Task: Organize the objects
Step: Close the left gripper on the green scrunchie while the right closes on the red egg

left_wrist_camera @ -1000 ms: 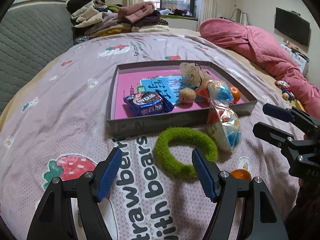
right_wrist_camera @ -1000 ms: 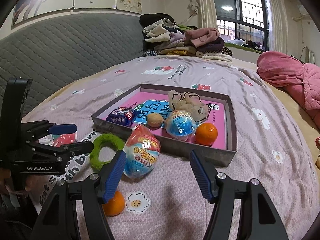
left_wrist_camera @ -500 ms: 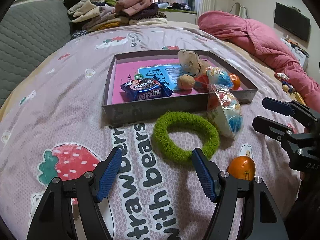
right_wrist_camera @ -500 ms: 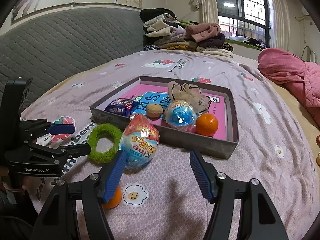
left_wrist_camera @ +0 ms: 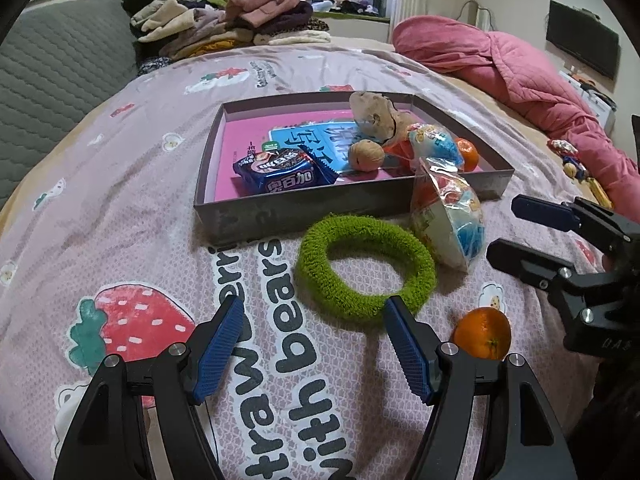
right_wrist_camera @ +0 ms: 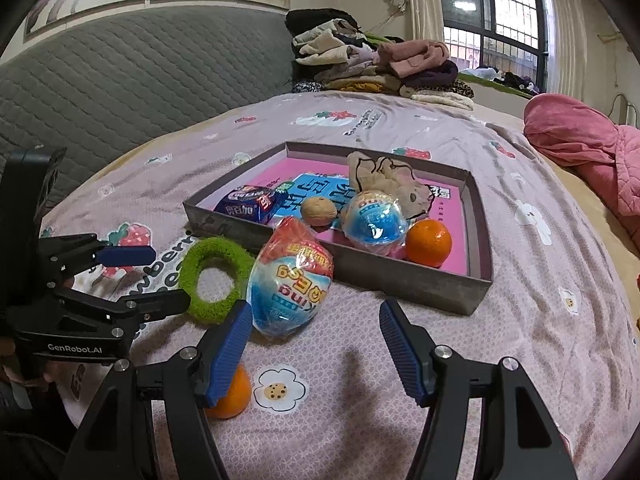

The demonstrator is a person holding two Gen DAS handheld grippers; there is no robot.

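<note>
Both grippers hover with fingers apart, empty: left gripper at the green ring, right gripper by the wrapped egg. Pinch the ring's near rim, then lift into the tray.

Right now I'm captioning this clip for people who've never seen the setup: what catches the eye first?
A fuzzy green ring lies on the strawberry-print bedspread, just in front of a shallow grey box with a pink floor that holds snacks, a walnut and an orange. A big wrapped toy egg leans against the box's near wall, a loose orange lies closer, and both open grippers, left and right, frame the scene.
</note>
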